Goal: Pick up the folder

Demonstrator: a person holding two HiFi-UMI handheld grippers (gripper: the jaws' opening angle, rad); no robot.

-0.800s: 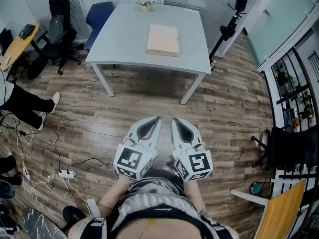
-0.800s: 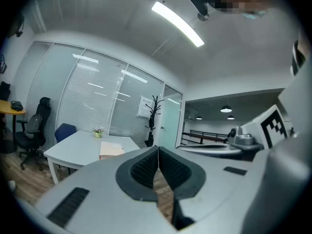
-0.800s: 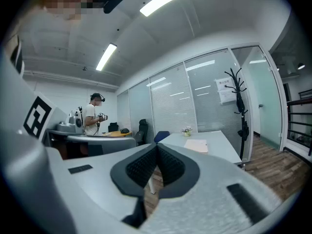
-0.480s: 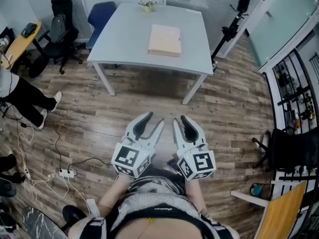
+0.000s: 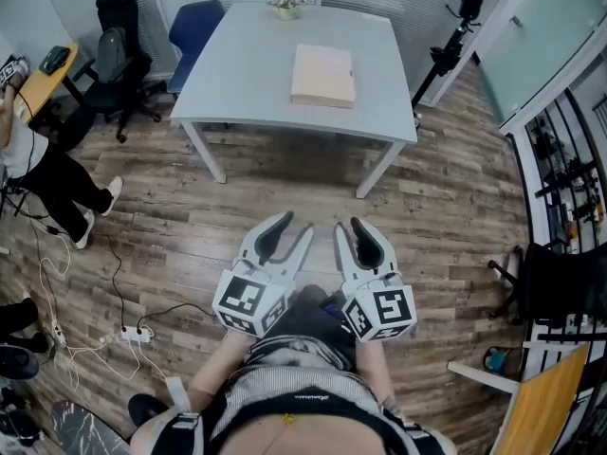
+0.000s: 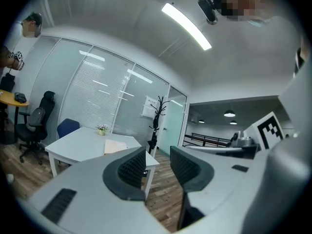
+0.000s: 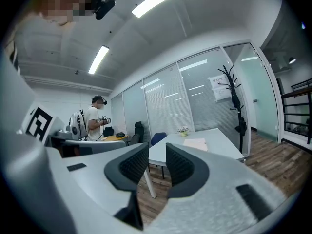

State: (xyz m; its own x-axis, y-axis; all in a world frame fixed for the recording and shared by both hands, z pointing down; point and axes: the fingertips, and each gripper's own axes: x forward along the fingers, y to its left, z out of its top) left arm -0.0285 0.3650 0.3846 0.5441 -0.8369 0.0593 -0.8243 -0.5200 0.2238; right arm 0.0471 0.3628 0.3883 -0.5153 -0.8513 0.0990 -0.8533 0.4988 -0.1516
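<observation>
A beige folder (image 5: 323, 75) lies flat on the white table (image 5: 247, 74) across the room, also seen small in the left gripper view (image 6: 115, 146) and the right gripper view (image 7: 196, 144). Both grippers are held side by side at waist height over the wooden floor, well short of the table. My left gripper (image 5: 292, 227) (image 6: 157, 161) points level at the table, its jaws apart with nothing between them. My right gripper (image 5: 350, 227) (image 7: 157, 156) points the same way, with a narrower gap that is also empty.
A small flower pot (image 5: 287, 5) stands at the table's far edge. A blue chair (image 5: 194, 27) and black office chairs (image 5: 114, 50) stand to the left, a coat stand (image 5: 462, 17) to the right. A person (image 5: 38, 173) stands at the left. Cables and a power strip (image 5: 133, 333) lie on the floor.
My left gripper's jaws have spread wider. Both grippers edged slightly right in the view, as did the table. The person at the left has stepped further into view.
</observation>
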